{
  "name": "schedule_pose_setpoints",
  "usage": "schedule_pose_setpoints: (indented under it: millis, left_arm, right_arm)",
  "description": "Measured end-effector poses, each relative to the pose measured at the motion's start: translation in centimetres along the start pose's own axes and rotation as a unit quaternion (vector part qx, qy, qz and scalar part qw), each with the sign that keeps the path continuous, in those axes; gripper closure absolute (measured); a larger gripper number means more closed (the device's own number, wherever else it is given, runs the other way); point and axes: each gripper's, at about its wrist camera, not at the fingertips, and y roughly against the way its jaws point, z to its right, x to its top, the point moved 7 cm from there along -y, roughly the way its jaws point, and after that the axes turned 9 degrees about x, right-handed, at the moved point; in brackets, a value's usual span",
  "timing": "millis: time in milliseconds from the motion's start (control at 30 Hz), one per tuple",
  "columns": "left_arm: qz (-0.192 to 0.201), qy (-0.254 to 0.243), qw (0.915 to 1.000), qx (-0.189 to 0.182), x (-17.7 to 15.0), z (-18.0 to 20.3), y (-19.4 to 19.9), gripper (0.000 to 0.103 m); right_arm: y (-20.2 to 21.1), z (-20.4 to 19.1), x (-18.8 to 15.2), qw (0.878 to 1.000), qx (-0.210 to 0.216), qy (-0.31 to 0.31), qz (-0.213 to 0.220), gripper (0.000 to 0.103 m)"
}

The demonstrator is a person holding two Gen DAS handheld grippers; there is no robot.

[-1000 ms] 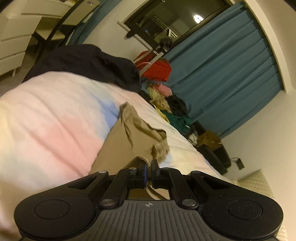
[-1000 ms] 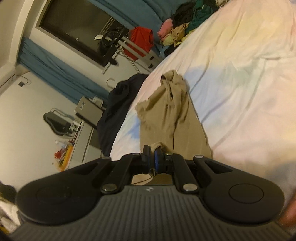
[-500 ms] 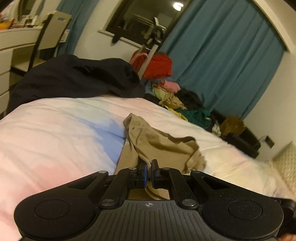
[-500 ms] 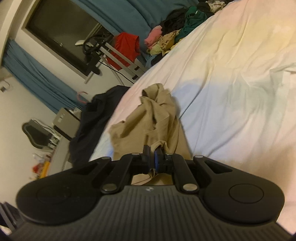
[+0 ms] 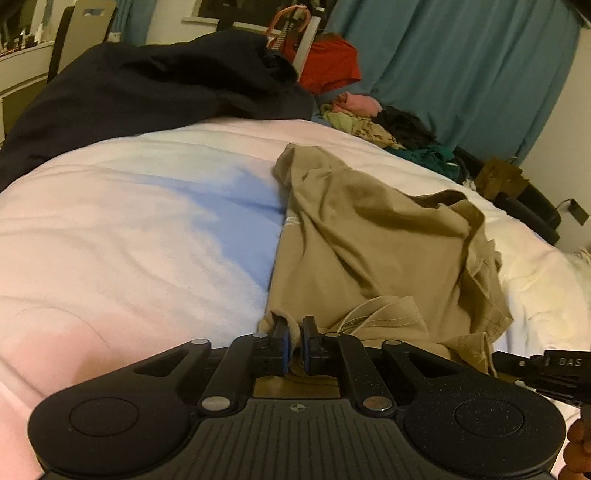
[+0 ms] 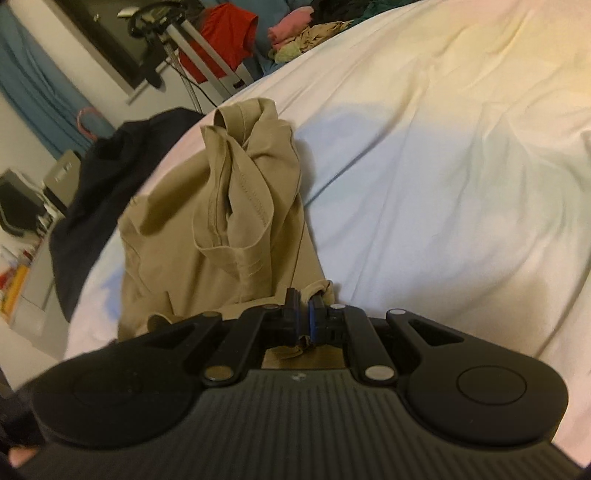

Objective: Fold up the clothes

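Observation:
A tan shirt (image 5: 373, 240) lies crumpled on the pale bed sheet (image 5: 129, 229), stretched away from me. My left gripper (image 5: 294, 339) is shut on the shirt's near left corner, with tan cloth pinched between the blue pads. In the right wrist view the same shirt (image 6: 221, 221) is bunched into folds at its far end. My right gripper (image 6: 303, 320) is shut on the shirt's near right corner, low over the sheet (image 6: 443, 166). The right gripper's body (image 5: 546, 373) shows at the right edge of the left wrist view.
A dark garment (image 5: 155, 88) lies heaped on the bed's far left. Beyond the bed are a pile of mixed clothes (image 5: 369, 118), a red garment (image 5: 332, 64) on a rack, blue curtains (image 5: 461, 66), and a chair and desk (image 5: 74, 33) at left.
Both grippers have moved lower and nearer the bed, still holding the shirt's near corners. The views tilted level and the shirt has spread closer beneath them.

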Motion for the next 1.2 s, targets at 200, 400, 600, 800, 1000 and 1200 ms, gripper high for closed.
schedule_pose_setpoints:
  millis: [200, 400, 600, 800, 1000, 1200]
  left_arm:
    - [0.032, -0.029, 0.999, 0.007, 0.0, 1.4, 3.5, 0.054]
    - [0.095, -0.068, 0.9931, -0.011, 0.3, 4.6, 9.9, 0.037]
    - [0.135, -0.097, 0.9856, -0.03, -1.3, 6.9, 15.8, 0.029]
    - [0.156, -0.109, 0.9816, -0.017, -4.0, 6.5, 20.2, 0.021]
    - [0.154, -0.08, 0.9843, -0.031, -7.1, 4.1, 23.3, 0.014]
    - [0.022, 0.005, 0.9928, -0.118, -9.4, 3.1, 19.8, 0.014]
  right_arm:
    - [2.1, -0.8, 0.2, 1.0, 0.006, 0.003, 0.016, 0.092]
    - [7.4, -3.7, 0.8, 0.997, 0.035, 0.04, 0.057, 0.01]
    - [14.0, -7.5, -0.9, 0.986, 0.05, 0.108, 0.12, 0.011]
    - [18.0, -9.4, -3.5, 0.975, 0.029, 0.159, 0.156, 0.011]
    - [20.2, -9.5, -6.4, 0.972, 0.032, 0.157, 0.171, 0.011]
    - [19.2, -9.8, -6.9, 0.973, 0.025, 0.167, 0.158, 0.011]
